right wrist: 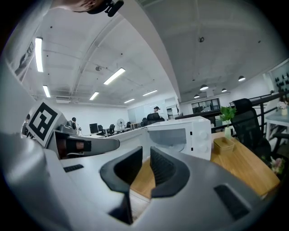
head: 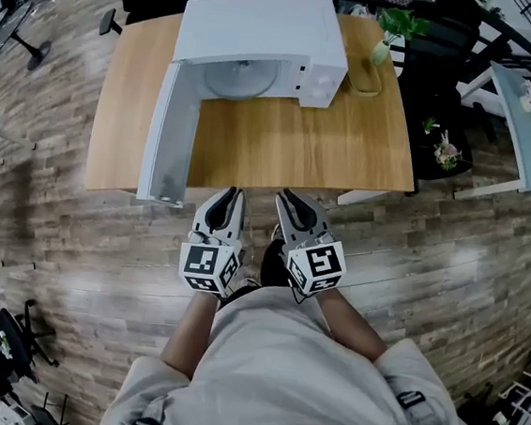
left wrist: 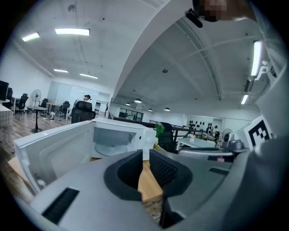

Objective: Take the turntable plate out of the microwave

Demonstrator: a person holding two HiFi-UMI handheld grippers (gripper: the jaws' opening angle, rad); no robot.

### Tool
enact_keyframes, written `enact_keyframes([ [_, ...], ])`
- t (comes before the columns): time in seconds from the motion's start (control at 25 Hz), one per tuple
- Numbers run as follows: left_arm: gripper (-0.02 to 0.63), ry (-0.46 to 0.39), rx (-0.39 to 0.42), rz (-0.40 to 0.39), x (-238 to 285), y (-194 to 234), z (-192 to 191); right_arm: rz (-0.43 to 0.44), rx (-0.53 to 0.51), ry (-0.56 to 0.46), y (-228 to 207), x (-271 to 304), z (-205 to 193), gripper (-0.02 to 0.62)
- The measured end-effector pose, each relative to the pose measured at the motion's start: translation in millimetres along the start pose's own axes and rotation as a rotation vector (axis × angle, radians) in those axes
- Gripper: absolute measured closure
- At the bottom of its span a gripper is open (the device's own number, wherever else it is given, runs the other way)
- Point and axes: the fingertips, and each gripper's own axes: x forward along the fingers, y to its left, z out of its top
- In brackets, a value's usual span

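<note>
Turntable plate point(head: 237, 78) inside open microwave point(head: 266, 23), well ahead across worktop point(head: 300, 149); left hand-held gripper point(head: 232, 194) in line with it, right hand-held gripper point(head: 287, 197) offset; both slightly spread, empty.

The microwave point(head: 266, 28) sits at the table's point(head: 300, 149) far edge, its door point(head: 170, 135) swung out to the near-left corner. The turntable plate point(head: 237, 77) lies inside. Right of it, by the far-right corner, stand a tray point(head: 366, 79) and a plant point(head: 390, 31).

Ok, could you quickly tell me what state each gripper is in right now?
Left gripper: open by a narrow gap, holding nothing.
Right gripper: open by a narrow gap, holding nothing.
</note>
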Motion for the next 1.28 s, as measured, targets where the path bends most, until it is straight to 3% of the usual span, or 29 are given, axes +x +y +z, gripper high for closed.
enact_keyframes([
  [0.28,0.548,0.041,-0.037,-0.010,74,13,11,-0.016,-0.003,0.020,-64,49,4,0.537],
  [0.52,0.549,0.086,-0.037,0.037,116,29,-1,-0.004,0.029,0.054,-101,77,-3,0.537],
  [0.92,0.548,0.155,-0.169,0.100,157,85,-36,0.011,0.154,0.157,-119,134,-40,0.537],
  [1.28,0.548,0.216,-0.264,0.088,205,130,-62,-0.022,0.265,0.242,-131,195,-67,0.535],
])
